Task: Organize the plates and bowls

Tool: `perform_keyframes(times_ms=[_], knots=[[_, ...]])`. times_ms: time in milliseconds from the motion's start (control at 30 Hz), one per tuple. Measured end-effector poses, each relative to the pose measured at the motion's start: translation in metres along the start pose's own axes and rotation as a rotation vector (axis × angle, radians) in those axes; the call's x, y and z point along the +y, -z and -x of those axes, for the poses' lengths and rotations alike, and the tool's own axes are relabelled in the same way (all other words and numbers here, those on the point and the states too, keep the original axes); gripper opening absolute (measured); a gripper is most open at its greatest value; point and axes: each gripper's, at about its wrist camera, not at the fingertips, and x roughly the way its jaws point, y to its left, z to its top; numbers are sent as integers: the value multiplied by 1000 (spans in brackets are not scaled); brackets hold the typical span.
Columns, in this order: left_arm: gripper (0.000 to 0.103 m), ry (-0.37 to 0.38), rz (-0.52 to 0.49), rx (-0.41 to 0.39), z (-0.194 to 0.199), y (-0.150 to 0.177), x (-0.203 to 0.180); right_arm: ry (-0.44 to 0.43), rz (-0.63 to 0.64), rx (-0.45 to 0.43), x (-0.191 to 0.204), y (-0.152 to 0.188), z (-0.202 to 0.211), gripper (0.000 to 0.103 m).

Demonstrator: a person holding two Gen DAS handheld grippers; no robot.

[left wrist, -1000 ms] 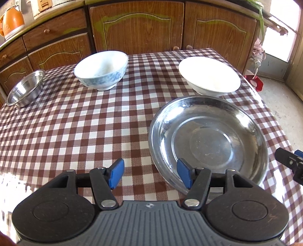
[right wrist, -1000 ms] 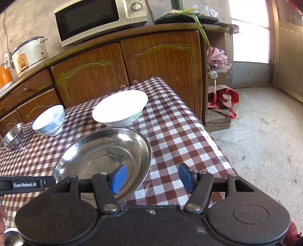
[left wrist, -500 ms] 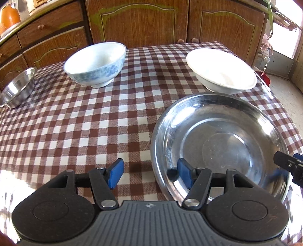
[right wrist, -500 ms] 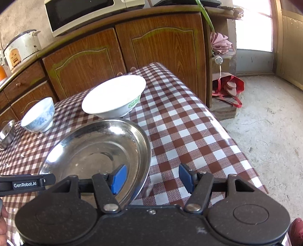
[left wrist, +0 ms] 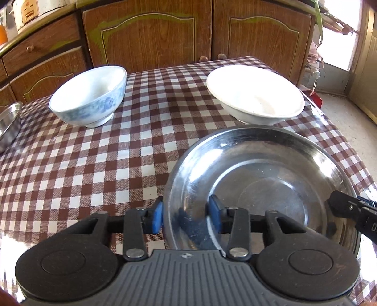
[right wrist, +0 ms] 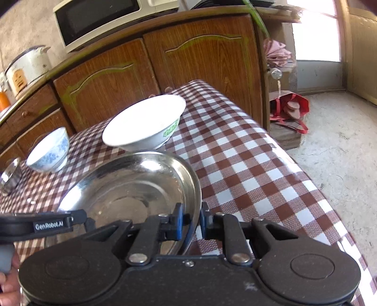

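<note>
A large steel plate (left wrist: 271, 169) lies at the near right of the checked table; it also shows in the right wrist view (right wrist: 132, 183). My left gripper (left wrist: 186, 217) straddles the plate's near left rim, jaws partly closed around it with a gap on the inner side. My right gripper (right wrist: 191, 222) is shut on the plate's right rim. A white bowl (left wrist: 255, 94) stands behind the plate, also in the right wrist view (right wrist: 146, 122). A blue-patterned bowl (left wrist: 90, 95) stands at the far left, also in the right wrist view (right wrist: 48, 150).
A small steel bowl (left wrist: 8, 122) sits at the table's left edge, also in the right wrist view (right wrist: 10, 175). Wooden cabinets (left wrist: 150, 35) stand close behind the table. The table's right edge (right wrist: 306, 179) drops to a concrete floor. A microwave (right wrist: 99, 21) sits on the counter.
Both grippers have moved forward onto the steel plate's rim and their jaws have closed in. The right one now pinches the rim; the left one has narrowed around it.
</note>
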Motion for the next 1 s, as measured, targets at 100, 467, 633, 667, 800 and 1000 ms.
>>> perform_keyframes(times_ms=[100,467,633,667,800,1000], knots=[[29,31,46,9,4,0,6,9,-24,-8,-6,-1,5,17],[27,48,-14,-36,47,-2,-18,54,-39,-71,-11,-5,58,16],[27,56,-45,-54,75,6,-29,65,-58,-92,-16,-2,88,16],[27,61,-51,-58,81,7,-31,70,-61,-98,-17,-2,95,16],[27,73,-54,-65,98,14,-33,87,-63,-119,-19,0,120,16],[27,88,-67,-78,121,23,-38,100,-71,-147,-24,6,155,16]])
